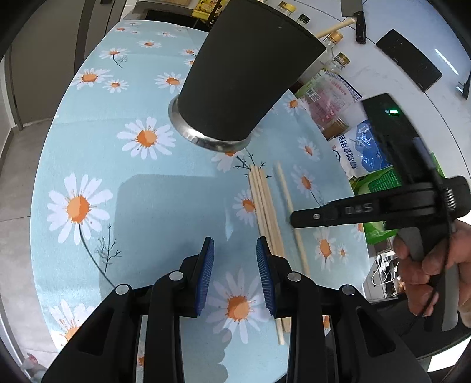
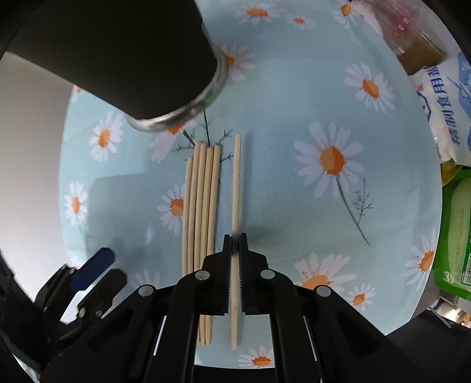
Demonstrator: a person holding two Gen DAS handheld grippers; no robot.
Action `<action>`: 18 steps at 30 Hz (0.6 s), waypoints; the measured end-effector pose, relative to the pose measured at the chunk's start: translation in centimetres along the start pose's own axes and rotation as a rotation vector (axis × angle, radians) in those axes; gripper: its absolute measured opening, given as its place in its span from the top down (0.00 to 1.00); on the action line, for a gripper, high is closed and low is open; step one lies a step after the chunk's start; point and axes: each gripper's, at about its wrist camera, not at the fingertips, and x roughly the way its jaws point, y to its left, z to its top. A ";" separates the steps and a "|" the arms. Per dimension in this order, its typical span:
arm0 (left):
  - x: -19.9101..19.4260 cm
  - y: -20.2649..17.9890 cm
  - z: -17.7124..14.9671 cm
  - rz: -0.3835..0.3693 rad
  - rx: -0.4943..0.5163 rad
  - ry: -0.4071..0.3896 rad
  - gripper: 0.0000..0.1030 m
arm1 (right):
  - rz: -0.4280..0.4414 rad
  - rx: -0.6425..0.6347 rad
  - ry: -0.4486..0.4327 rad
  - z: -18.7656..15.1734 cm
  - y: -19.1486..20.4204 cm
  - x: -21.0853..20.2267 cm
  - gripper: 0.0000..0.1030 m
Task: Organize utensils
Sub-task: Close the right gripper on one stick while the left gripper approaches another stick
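A black utensil holder with a steel base stands on the daisy tablecloth; it also shows in the right wrist view. Several wooden chopsticks lie side by side on the cloth in front of it, seen too in the left wrist view. One single chopstick lies apart to their right. My right gripper is shut on this single chopstick, low at the cloth. My left gripper is open and empty, just left of the bundle.
Bottles, a salt bag and green packets crowd the table's right side. A knife and black devices lie on the white counter beyond. The table edge drops off at left.
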 end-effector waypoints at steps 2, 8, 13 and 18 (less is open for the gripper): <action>0.3 -0.5 0.3 0.014 0.002 0.006 0.72 | 0.025 -0.007 -0.021 -0.1 -0.5 -1.0 0.95; 2.2 -3.0 1.0 0.094 0.073 0.054 0.75 | 0.105 -0.029 -0.042 0.0 -2.2 -3.1 0.95; 3.3 -4.1 1.2 0.133 0.077 0.088 0.76 | 0.145 -0.072 -0.075 -0.7 -4.0 -4.9 0.95; 4.9 -4.4 1.5 0.193 0.057 0.111 0.85 | 0.191 -0.101 -0.082 -0.7 -6.2 -6.0 0.95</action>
